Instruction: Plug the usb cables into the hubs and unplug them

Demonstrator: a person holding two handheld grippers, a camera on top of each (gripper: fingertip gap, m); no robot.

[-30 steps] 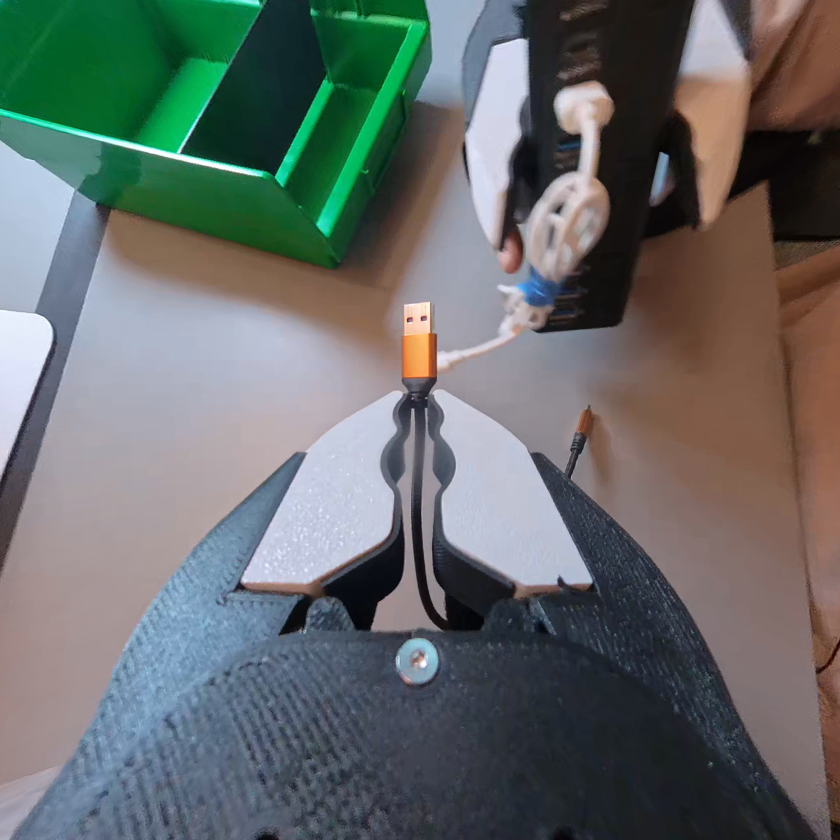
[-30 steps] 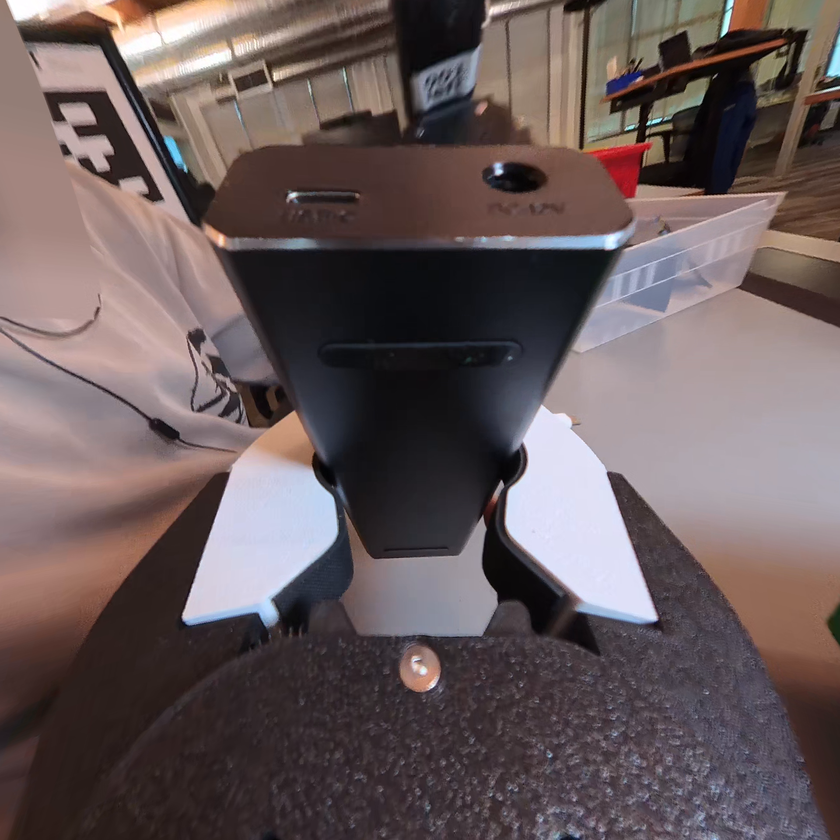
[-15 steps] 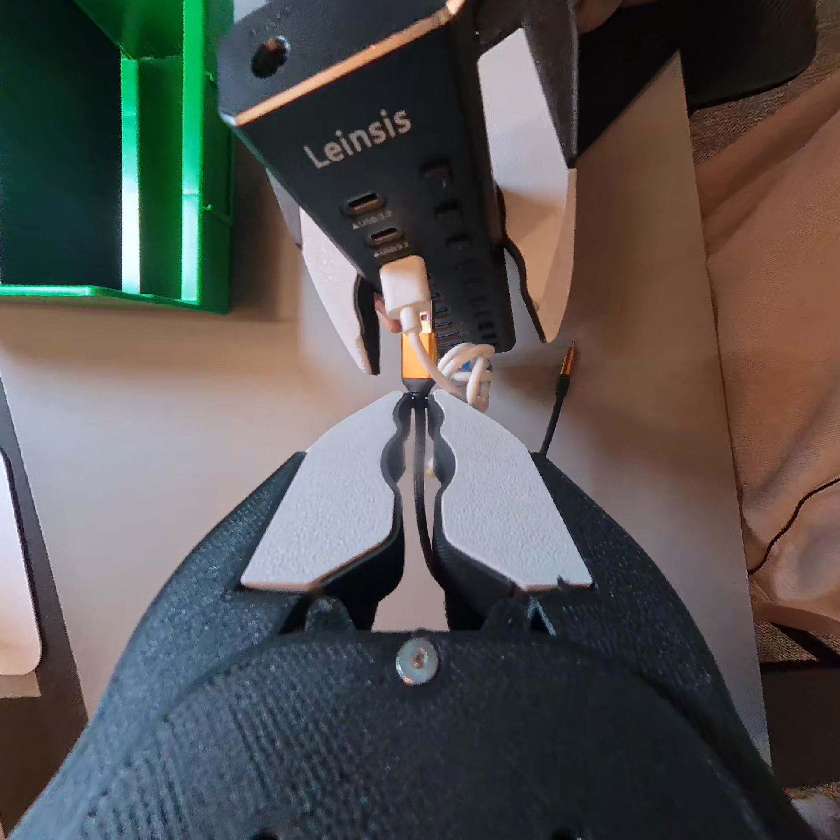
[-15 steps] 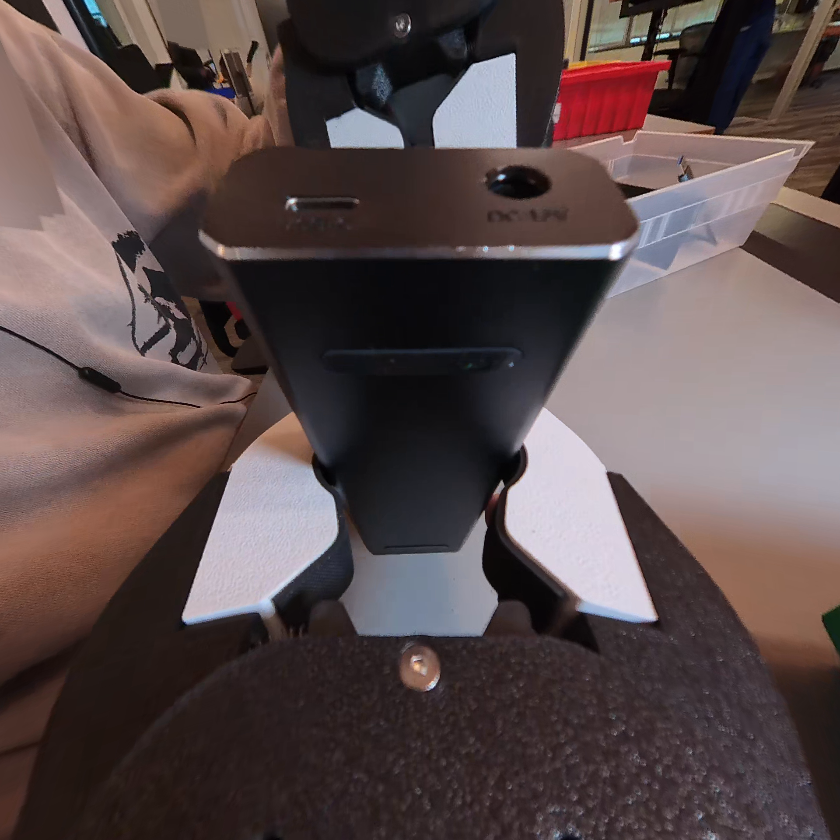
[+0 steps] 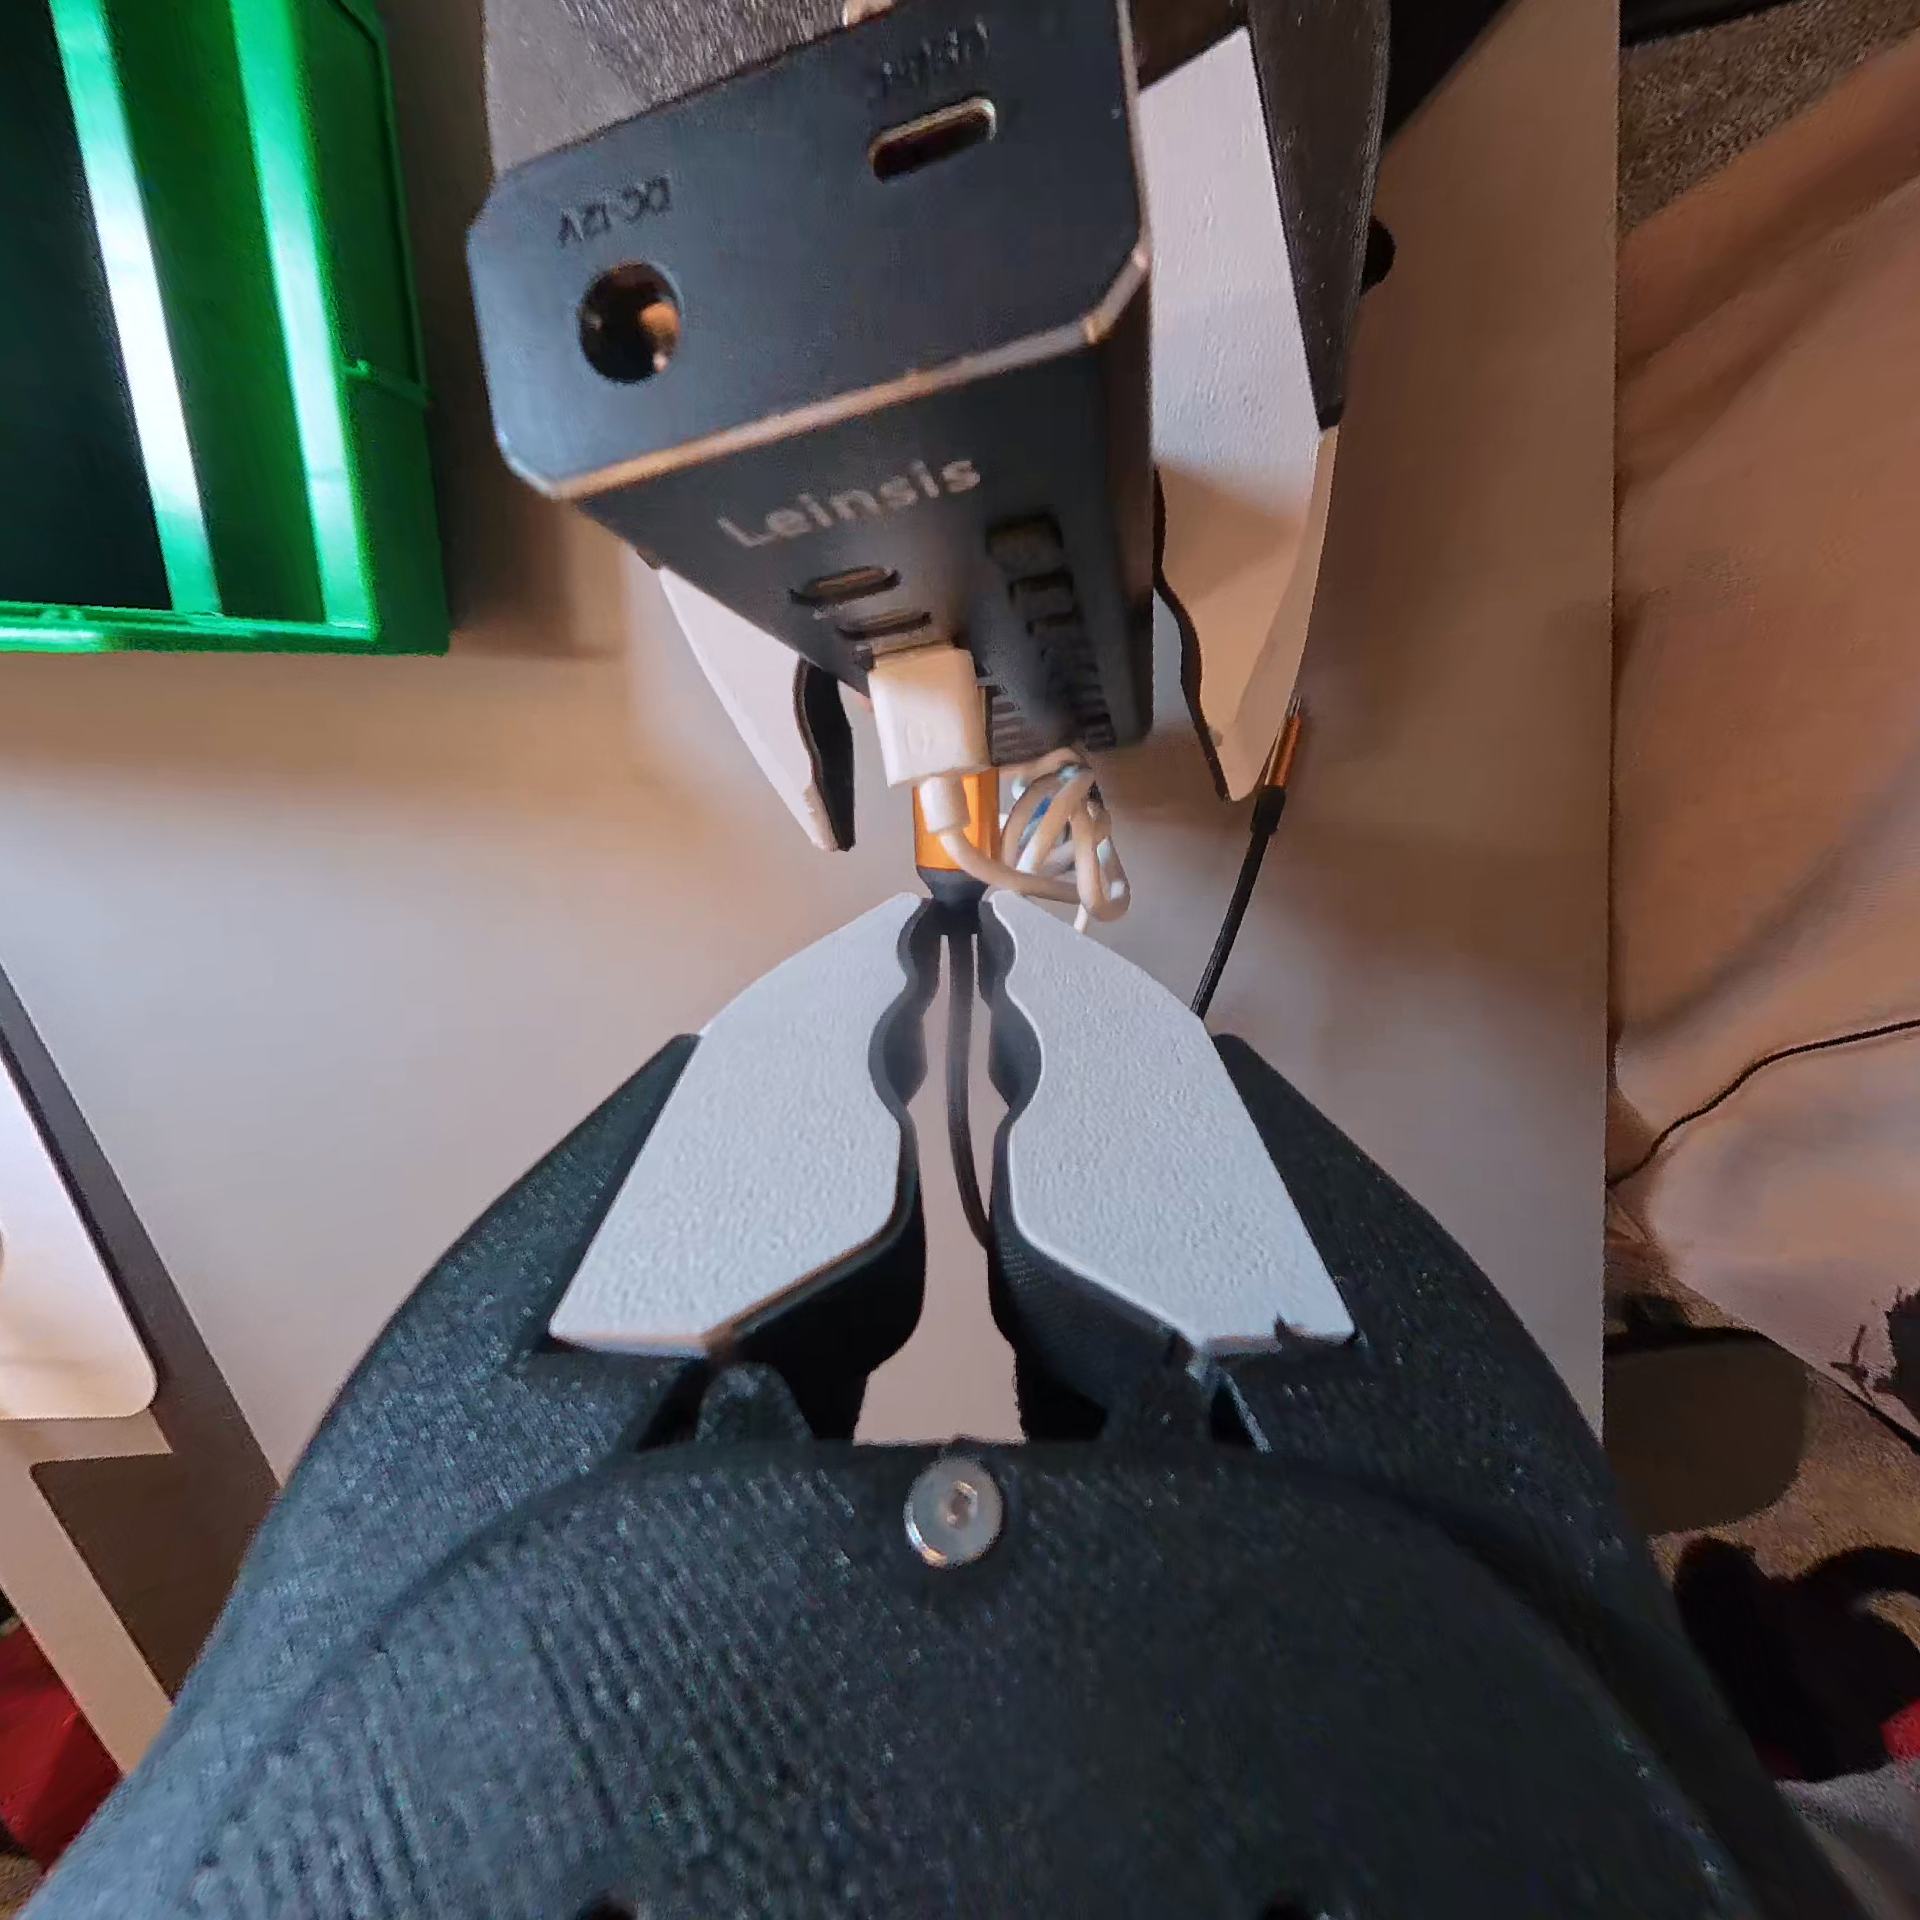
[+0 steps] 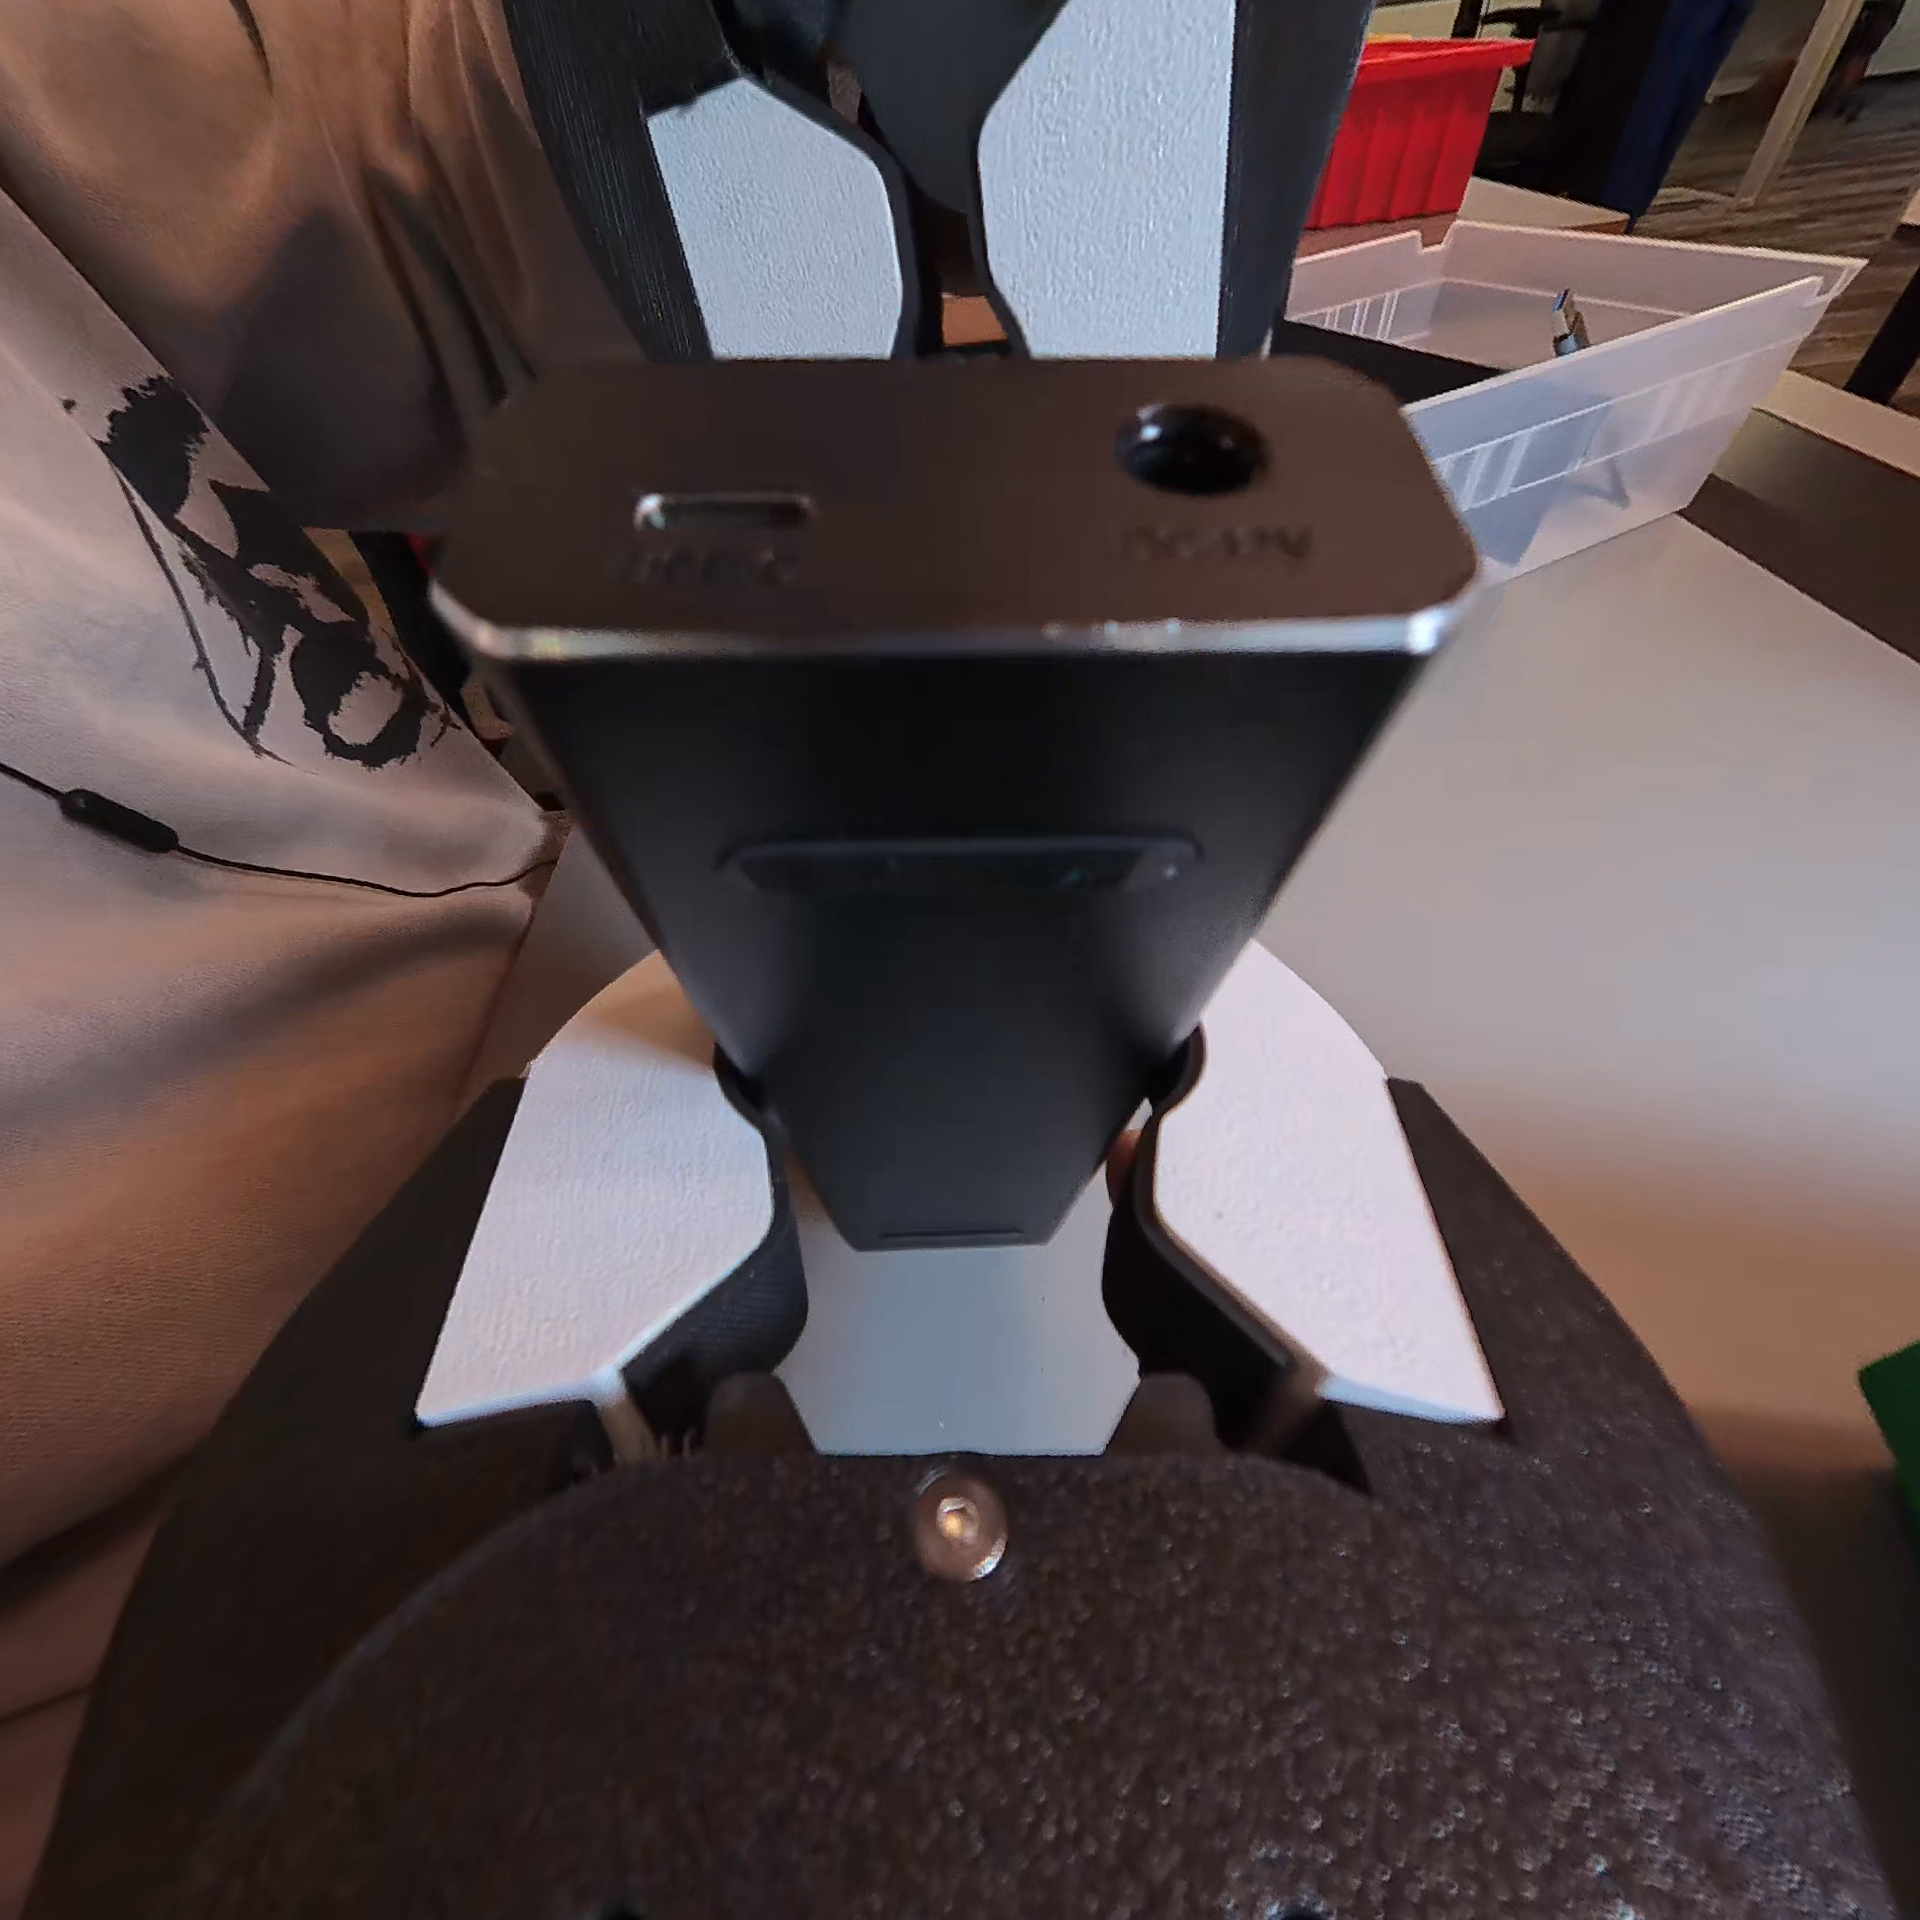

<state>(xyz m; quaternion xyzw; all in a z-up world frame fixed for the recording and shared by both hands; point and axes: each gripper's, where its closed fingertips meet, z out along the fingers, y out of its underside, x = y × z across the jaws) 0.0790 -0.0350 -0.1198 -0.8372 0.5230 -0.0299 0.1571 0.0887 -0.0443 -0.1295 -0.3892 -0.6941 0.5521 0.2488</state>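
My left gripper (image 5: 951, 909) is shut on a black cable just behind its orange USB plug (image 5: 982, 816). The plug's tip is against the port face of the black hub (image 5: 831, 343), hidden behind a white plug (image 5: 925, 717) that sits in the hub. I cannot tell whether the orange plug is in a port. A coiled white cable (image 5: 1070, 831) hangs from the hub. My right gripper (image 6: 956, 1070) is shut on the hub (image 6: 956, 779) and holds it off the table. The left gripper (image 6: 935, 156) shows beyond the hub's end.
A green divided bin (image 5: 208, 312) stands at the far left on the table (image 5: 312, 883). The orange cable's other end (image 5: 1286, 753) lies at the right near the table edge. A clear plastic tub (image 6: 1558, 395) and a red bin (image 6: 1423, 125) stand behind. A person's shirt (image 6: 208, 727) is close. The tips of both grippers are at nearly the same place.
The hub and the orange plug have come together: a second ago the plug was free in the air, now its tip is against the hub's port face. The hub's end has tilted toward the left camera.
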